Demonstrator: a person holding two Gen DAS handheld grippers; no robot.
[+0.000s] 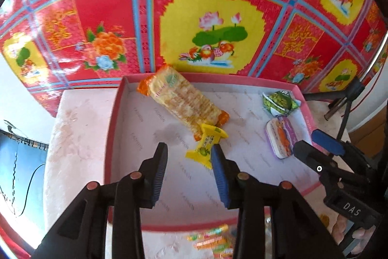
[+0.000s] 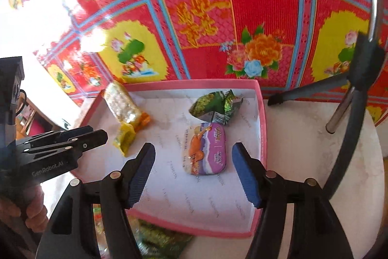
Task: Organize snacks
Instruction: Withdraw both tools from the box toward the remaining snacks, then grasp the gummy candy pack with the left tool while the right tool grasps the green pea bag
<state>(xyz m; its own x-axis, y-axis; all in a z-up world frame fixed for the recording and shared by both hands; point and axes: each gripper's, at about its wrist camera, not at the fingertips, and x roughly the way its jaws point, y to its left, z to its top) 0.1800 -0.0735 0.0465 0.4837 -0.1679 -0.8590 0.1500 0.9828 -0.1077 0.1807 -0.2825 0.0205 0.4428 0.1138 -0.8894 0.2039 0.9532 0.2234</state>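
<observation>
- A shallow pink-rimmed box (image 1: 114,113) sat on a pale worktop (image 1: 77,128), filling the middle of both wrist views, with a red, yellow and blue flowered mat (image 1: 218,16) spread behind it across the upper half of each frame.
- Four snacks lay inside the box: a long orange-ended cracker packet (image 1: 181,98) slanting from the upper left corner, a small yellow candy (image 1: 206,142) touching its lower end, a green crinkled wrapper (image 1: 278,101) at the upper right, and a purple flat pack (image 1: 281,137) just below that.
- The left hand-held gripper (image 1: 189,157) hung at the bottom centre of its view, jaws parted to a narrow gap with nothing between them; the yellow candy lay just beyond its right fingertip.
- The right hand-held gripper (image 2: 194,157) hung over the box with jaws standing wider and empty; the purple flat pack (image 2: 206,149) lay on the box floor in the gap between the fingertips, not pinched.
- More wrapped snacks (image 1: 213,242) showed blurred at the bottom edge, outside the box.
- Dark tripod legs (image 2: 339,94) stood on the worktop at the right.
</observation>
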